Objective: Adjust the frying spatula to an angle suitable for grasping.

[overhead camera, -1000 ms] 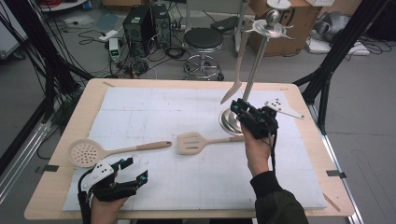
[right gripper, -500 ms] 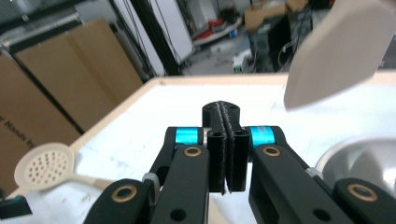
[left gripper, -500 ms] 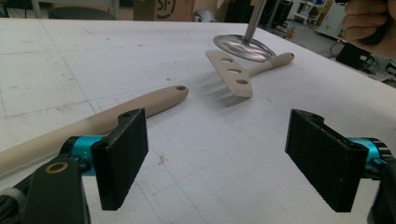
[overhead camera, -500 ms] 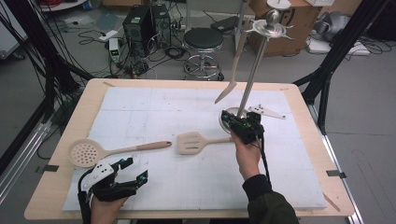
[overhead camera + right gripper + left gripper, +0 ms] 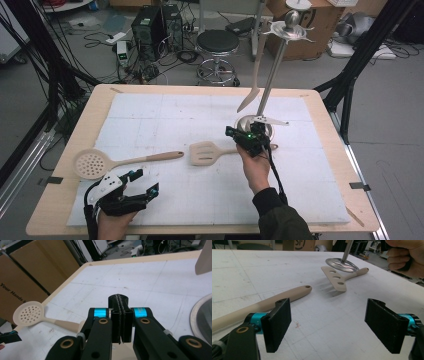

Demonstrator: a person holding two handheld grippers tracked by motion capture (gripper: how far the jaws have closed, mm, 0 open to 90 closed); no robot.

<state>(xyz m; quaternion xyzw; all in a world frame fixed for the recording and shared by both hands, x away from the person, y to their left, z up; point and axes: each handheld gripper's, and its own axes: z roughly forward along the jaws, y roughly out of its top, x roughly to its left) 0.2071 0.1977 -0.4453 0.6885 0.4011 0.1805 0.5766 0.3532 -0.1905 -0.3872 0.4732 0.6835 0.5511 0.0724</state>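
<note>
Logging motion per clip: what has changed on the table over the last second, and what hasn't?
The right tool moved from beside the stand's pole toward the person and leftward, down over the slotted spatula's handle by the stand base. Its jaws are shut; nothing visibly sits between them. The left tool stayed open at the near left edge. The skimmer and spatula have not moved.

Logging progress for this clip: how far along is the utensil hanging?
Done: one utensil hangs on the rack. In hand: nothing; the right claw, shut and empty, hovers by the turner, and the left claw is open beside the skimmer. Left: turner and skimmer both lie on the table.
</note>
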